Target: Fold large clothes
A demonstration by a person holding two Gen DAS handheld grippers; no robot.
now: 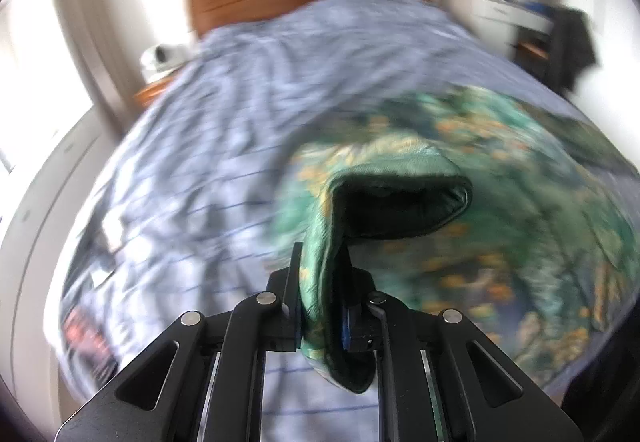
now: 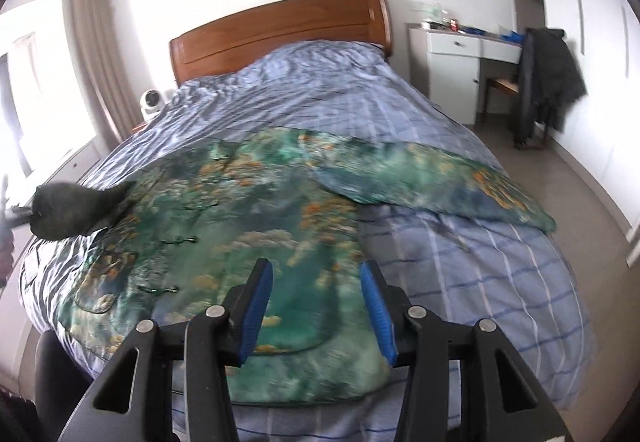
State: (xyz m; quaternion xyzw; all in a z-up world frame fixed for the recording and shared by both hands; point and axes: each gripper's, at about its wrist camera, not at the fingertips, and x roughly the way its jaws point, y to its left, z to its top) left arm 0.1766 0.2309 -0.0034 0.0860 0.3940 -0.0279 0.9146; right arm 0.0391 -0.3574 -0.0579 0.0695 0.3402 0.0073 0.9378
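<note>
A large green garment with orange floral print (image 2: 256, 218) lies spread on the bed, one sleeve (image 2: 440, 182) stretched out to the right. My left gripper (image 1: 320, 306) is shut on the end of the other sleeve (image 1: 384, 198) and holds it lifted, its dark lining showing. That lifted sleeve end also shows at the left of the right wrist view (image 2: 76, 208). My right gripper (image 2: 316, 306) is open and empty, hovering above the garment's lower hem. The left wrist view is motion-blurred.
The bed has a blue striped duvet (image 2: 460, 282) and a wooden headboard (image 2: 280, 30). A white desk (image 2: 456, 50) and a chair draped with a dark jacket (image 2: 548, 78) stand at the right. A small white fan (image 2: 152, 102) sits left of the bed.
</note>
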